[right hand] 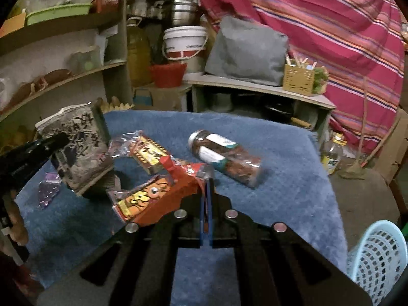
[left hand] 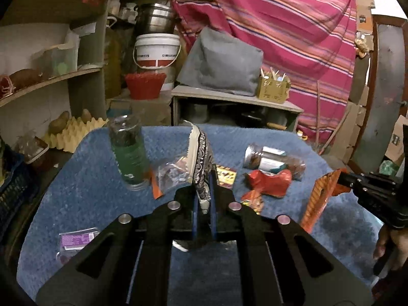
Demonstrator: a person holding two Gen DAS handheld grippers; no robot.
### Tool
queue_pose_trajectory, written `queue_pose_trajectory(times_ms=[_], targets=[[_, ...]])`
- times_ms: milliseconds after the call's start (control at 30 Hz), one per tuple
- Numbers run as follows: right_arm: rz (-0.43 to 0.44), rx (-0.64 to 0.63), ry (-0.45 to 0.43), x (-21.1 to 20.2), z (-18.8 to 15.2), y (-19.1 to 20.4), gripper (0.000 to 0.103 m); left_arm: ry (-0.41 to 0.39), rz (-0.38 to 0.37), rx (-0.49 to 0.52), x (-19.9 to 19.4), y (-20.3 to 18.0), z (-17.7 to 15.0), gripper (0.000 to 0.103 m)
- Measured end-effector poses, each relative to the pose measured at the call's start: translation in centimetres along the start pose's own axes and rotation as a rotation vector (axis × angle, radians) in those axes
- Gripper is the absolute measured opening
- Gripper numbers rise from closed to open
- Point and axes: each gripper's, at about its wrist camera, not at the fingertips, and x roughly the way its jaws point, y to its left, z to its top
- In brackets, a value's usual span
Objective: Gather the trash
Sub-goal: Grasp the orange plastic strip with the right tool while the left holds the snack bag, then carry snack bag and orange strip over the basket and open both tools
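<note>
Left gripper (left hand: 205, 193) pressed together on a grey-and-black patterned foil pouch with a pale serrated edge (left hand: 201, 158), held clear above the blue textured mat (left hand: 89, 191); same pouch seen broadside at the left of the right wrist view (right hand: 79, 148), pinched at its near edge by the black fingers (right hand: 51, 142). Right gripper (right hand: 207, 191) clamped on the corner of an orange snack wrapper with a yellow cartoon print (right hand: 158, 199), hanging off the mat to the left of the blue pads; in the left wrist view, seen edge-on as an orange ribbed strip (left hand: 318, 199) at the tip of the right gripper (left hand: 341, 181).

Left lying on the mat: a crumpled red foil wrapper (left hand: 267, 182), a clear plastic jar on its side with a silver lid and brown contents (left hand: 272, 159), a yellow-and-red printed packet (left hand: 225, 176), a clear crinkled plastic bag (left hand: 173, 173), a small purple-labelled sachet (left hand: 76, 239) near the front left corner. Upright near the mat's back left edge, a tall clear bottle with a green label (left hand: 130, 153).

Beside the mat at lower right in the right wrist view, a pale blue perforated plastic basket (right hand: 380, 255), well apart from both wrappers. Behind the mat, a low wooden shelf (left hand: 237, 99) carrying a grey cloth bag (left hand: 221, 63), with a pink striped cloth (left hand: 280, 20) hung beyond.
</note>
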Motion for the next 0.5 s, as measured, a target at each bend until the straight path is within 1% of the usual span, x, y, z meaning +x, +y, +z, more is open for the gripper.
queue_pose_trajectory(times_ms=[267,500], targets=[[-0.042,0.066,-0.023,-2.7,-0.7,-4.9,0.002,-0.004,-0.036,0.05,-0.9,-4.4,0.2,0.005],[-0.112,0.137,-0.037,-5.3,-2.2,-10.1,0.002,0.009,-0.098,0.1,-0.2,-10.1,0.3,0.005]])
